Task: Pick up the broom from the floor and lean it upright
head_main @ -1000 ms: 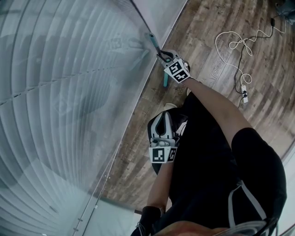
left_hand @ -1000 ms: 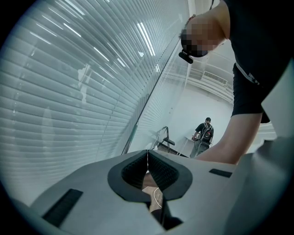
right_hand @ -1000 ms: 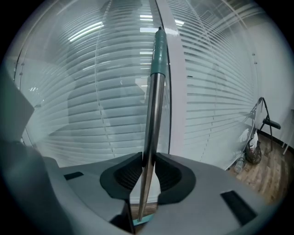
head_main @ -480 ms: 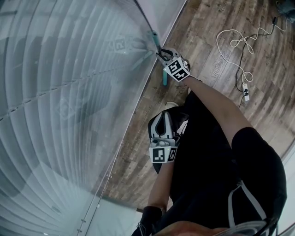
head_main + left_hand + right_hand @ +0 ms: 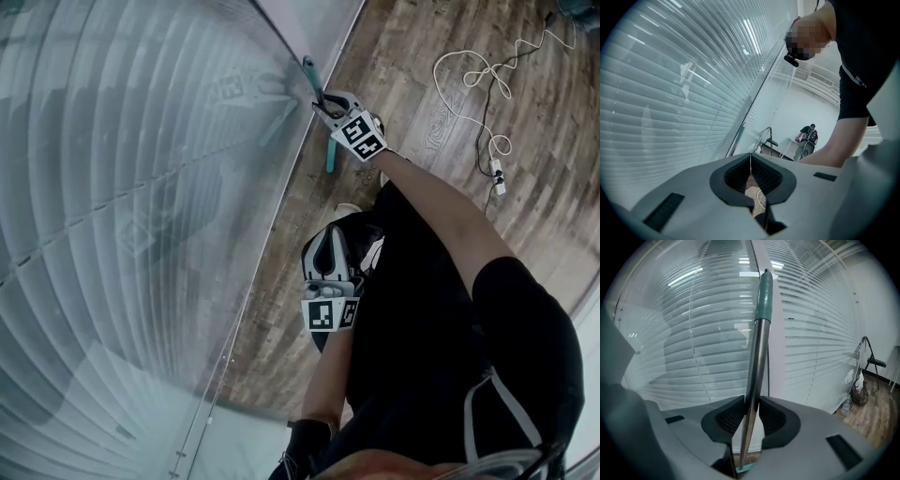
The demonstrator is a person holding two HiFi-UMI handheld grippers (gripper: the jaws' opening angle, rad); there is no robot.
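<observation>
The broom stands up tall, right by the glass wall. The right gripper pinches its pole, and its jaws have just been opening a bit. The left gripper is pressed together with nothing in it.

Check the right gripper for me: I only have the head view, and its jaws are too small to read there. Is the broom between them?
Observer: Yes. The metal handle stands between the jaws of the right gripper. They have just been opening, yet both pads look to touch it.
Operator: Where is its top?
Observer: The teal grip stands upright before a white post between the blinds. Whether it touches them I cannot tell.
Operator: And the left gripper?
Observer: The left gripper has its jaws together, with nothing between them.
</observation>
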